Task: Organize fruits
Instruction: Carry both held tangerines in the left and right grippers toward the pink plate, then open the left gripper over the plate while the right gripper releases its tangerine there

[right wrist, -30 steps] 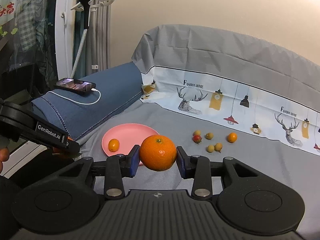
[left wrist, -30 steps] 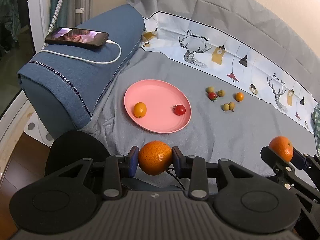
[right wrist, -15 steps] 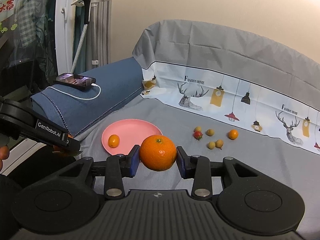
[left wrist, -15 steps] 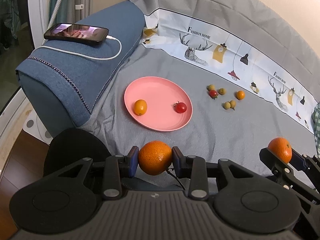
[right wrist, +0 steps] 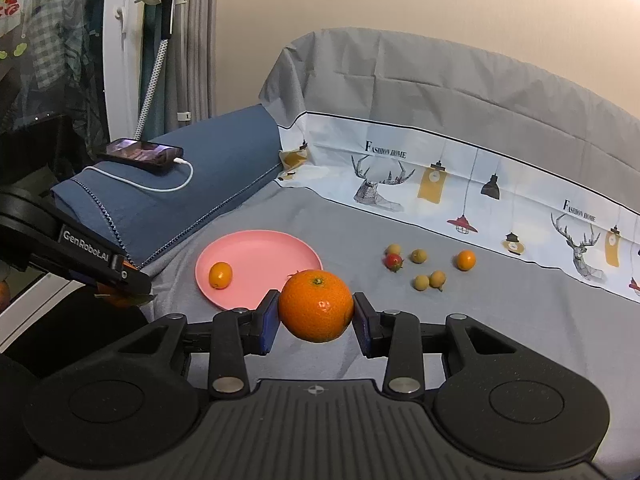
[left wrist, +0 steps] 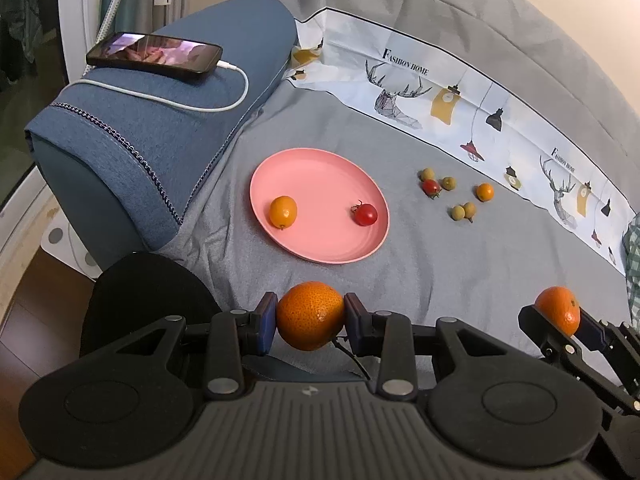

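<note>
In the left wrist view, the left claw (left wrist: 310,322) sits at the bottom centre of the frame, its two blue pads pressed against the sides of a rough-skinned orange (left wrist: 310,315), which it holds clear of the grey sofa cover (left wrist: 440,272). At the lower right edge of that frame the right claw (left wrist: 560,318) grips a second, smoother orange (left wrist: 558,312).

In the right wrist view, that smoother orange fills the lower centre, stem end up, clamped between the blue pads. The left claw shows at the left edge of this frame as a black arm with white lettering, a sliver of orange peel peeking beneath its tip.

A pink plate (left wrist: 320,168) lies on the grey cover in the middle of the left wrist frame. On it rest a kumquat (left wrist: 283,212) towards its left side and a cherry tomato (left wrist: 365,214) towards its right, well apart from each other.

To the right of the plate, off it, a loose cluster lies on the cover: another cherry tomato (left wrist: 431,187), four small yellow-green fruits (left wrist: 458,212) around it, and a small orange fruit (left wrist: 485,192) furthest right.

In the upper left, a phone (left wrist: 154,56) with a lit screen lies on the blue armrest (left wrist: 152,128), a white cable (left wrist: 224,104) looping from it.
</note>
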### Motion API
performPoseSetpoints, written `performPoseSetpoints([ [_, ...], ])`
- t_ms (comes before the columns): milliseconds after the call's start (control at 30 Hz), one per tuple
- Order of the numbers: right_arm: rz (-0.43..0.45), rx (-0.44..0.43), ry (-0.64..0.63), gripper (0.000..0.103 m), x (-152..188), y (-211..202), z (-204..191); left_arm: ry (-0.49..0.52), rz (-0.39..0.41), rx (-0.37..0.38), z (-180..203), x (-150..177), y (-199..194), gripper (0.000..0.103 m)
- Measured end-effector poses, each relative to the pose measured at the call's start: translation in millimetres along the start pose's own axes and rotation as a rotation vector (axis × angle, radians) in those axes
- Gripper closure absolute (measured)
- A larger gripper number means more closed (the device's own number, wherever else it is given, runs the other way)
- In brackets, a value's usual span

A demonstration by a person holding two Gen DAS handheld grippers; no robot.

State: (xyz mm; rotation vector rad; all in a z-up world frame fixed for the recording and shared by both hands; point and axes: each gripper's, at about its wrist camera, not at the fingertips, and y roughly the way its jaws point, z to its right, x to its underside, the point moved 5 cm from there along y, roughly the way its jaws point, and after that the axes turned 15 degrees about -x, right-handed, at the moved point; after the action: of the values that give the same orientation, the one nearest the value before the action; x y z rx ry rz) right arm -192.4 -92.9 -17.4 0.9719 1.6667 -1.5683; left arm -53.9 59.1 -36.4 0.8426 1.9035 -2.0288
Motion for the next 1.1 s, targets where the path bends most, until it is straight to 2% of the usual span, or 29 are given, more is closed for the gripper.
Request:
performPoseSetpoints([
  [267,0.001,-0.008,0.007,0.063,-12.7,25.3,2.5,-0.013,-0.003,-0.011,-0.5,-25.1,17.8,0.064],
  [533,-0.039,-0.048,0.010,0.063,-20.8,76.0,4.8,0.001,0.023,-0.055,10.0,-58.4,48.2,0.064],
  [1100,-0.206,-0.113,0.019,0.063,-8.5,217.6,27.1,0.095,-0.034,-0.157,48.9,-111.4,172.1,0.064],
])
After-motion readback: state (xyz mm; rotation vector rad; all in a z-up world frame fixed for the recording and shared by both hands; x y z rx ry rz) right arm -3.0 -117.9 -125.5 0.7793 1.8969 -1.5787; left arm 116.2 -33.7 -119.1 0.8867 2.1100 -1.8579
